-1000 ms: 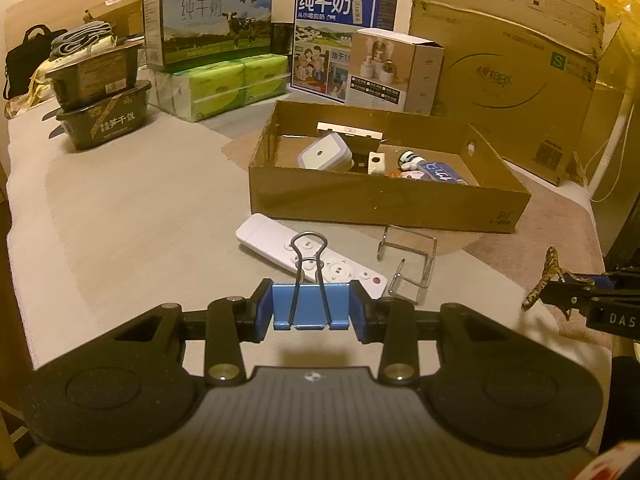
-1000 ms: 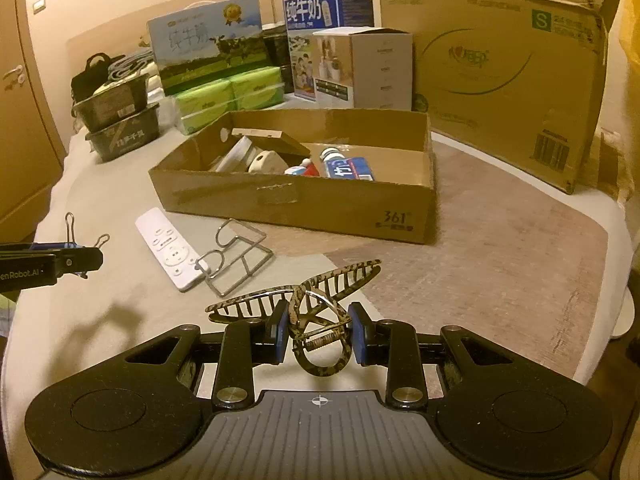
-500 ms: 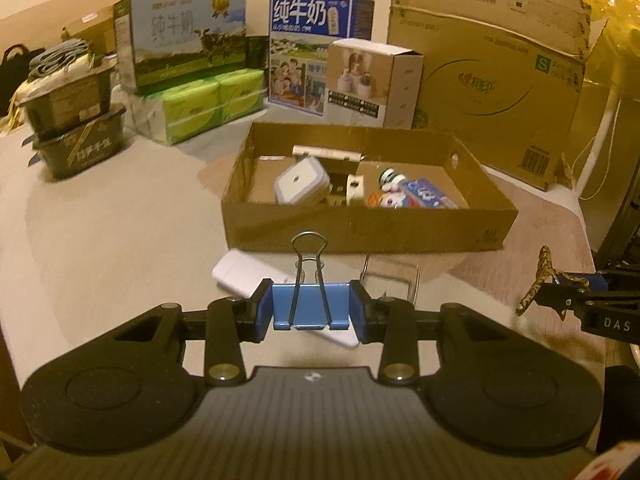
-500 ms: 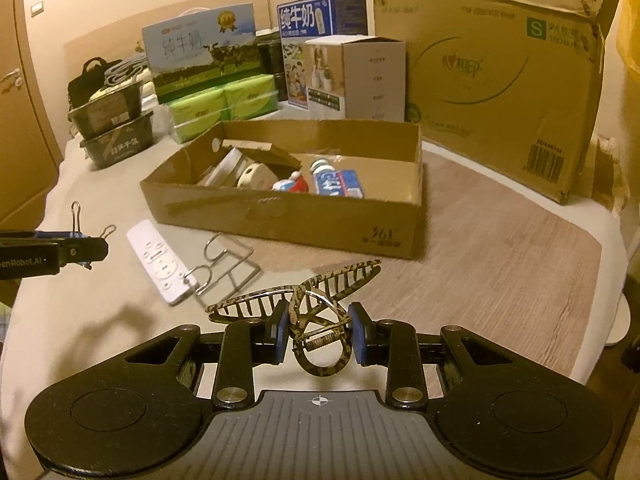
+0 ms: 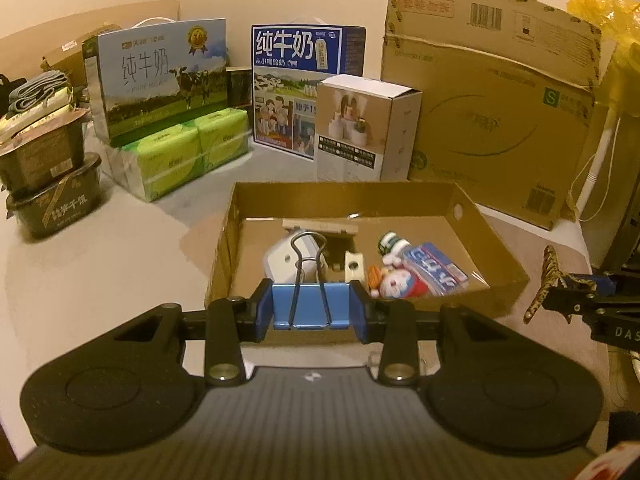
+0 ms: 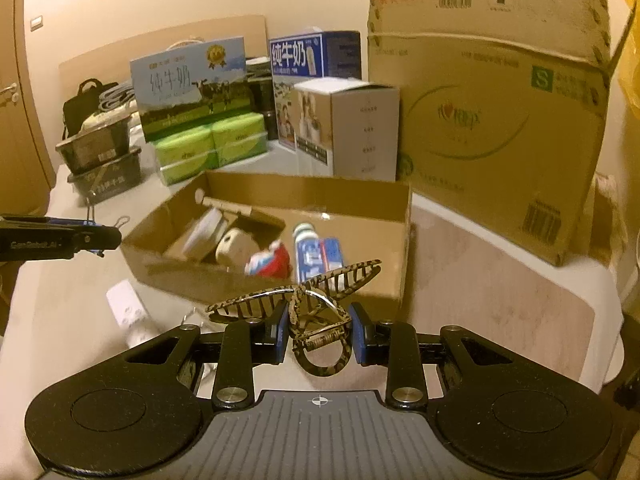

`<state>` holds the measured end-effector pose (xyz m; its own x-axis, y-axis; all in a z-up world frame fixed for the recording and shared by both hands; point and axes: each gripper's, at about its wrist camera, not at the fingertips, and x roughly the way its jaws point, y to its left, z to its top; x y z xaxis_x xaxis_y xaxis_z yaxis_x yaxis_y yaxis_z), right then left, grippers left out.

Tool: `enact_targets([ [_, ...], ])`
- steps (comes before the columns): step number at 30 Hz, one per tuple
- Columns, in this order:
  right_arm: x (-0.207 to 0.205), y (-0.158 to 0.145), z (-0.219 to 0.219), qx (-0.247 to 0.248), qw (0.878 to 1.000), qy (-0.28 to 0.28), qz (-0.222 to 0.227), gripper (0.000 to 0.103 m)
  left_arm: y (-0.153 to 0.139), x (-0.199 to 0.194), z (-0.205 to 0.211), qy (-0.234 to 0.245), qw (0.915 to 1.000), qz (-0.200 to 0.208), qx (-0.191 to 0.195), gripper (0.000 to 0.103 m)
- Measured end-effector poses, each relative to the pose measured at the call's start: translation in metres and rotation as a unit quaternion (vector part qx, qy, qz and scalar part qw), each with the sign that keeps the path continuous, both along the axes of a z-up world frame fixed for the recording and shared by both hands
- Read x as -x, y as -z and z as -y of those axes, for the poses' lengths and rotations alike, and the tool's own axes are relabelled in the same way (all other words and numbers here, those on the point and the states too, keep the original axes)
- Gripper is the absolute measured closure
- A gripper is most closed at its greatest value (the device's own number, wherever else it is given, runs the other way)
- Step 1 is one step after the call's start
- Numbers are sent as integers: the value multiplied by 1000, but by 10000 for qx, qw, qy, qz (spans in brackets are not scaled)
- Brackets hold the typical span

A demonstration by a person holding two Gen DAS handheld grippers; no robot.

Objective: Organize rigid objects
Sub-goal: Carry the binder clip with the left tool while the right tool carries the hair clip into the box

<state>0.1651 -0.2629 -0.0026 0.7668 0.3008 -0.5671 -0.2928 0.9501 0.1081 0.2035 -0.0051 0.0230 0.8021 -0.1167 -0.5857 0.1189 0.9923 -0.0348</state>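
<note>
The left gripper (image 5: 311, 311) has its jaws pinching a blue binder clip (image 5: 306, 308); the right gripper (image 6: 320, 334) has its jaws clamped on a leopard-pattern hair claw (image 6: 296, 300). Both hang in the air just short of the open cardboard box (image 5: 496, 240) near the table's far edge. To do this well, I judge each should clear the near wall, hang over a bare patch of floor away from the toothpaste tube (image 5: 434, 268), then release low.

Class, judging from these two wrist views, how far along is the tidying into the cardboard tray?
Done: a toothpaste tube and a small toy lie in the cardboard tray. In hand: left gripper clamps a blue binder clip; right gripper clamps a hair claw. Left: the white remote on the table.
</note>
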Motion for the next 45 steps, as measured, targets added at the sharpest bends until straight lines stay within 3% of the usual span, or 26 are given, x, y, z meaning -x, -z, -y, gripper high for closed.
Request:
enact_targets([
  [10, -46, -3, 1, 140, 9998, 65, 104, 72, 10, -48, -15, -71, 9997, -157, -157, 68],
  [29, -115, 4, 6, 374, 9992, 114, 20, 72, 30, -96, -26, -14, 9989, -362, -301, 68],
  [38, -149, 10, -4, 518, 9987, -8, 15, 72, 35, -137, -31, 129, 9980, -308, -536, 68],
  [45, -167, 20, -10, 512, 9987, -54, -35, 72, 37, -164, -32, 237, 9985, -118, -478, 67],
])
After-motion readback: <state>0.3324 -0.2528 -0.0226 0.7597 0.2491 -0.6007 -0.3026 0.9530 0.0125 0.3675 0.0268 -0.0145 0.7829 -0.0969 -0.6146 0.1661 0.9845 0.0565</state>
